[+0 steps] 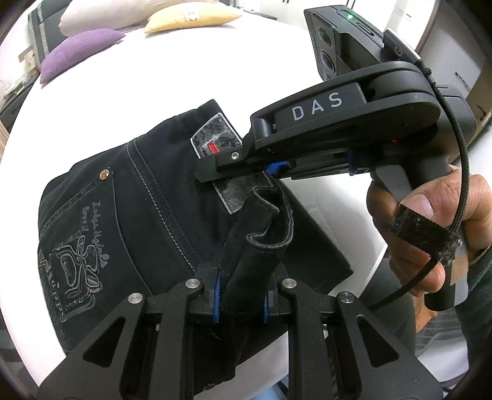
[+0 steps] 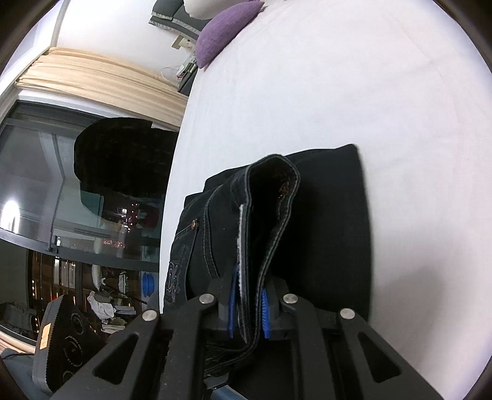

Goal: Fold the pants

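A white bed (image 1: 129, 92) fills most of both views. A purple pillow (image 1: 78, 52) lies near its head, with a cream pillow (image 1: 101, 14) and a yellow pillow (image 1: 190, 17) beyond. Beige curtain (image 2: 92, 77) tops a dark window (image 2: 61, 184).

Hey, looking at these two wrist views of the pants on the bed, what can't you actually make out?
- Left wrist view: the pants legs, cut off behind the left gripper at the bottom edge.
- Left wrist view: the waistband patch, partly covered by the right gripper; its lettering is unreadable.
- Right wrist view: the embroidered pocket, mostly hidden by folded cloth and too dark.
- Both: how many layers each gripper pinches.
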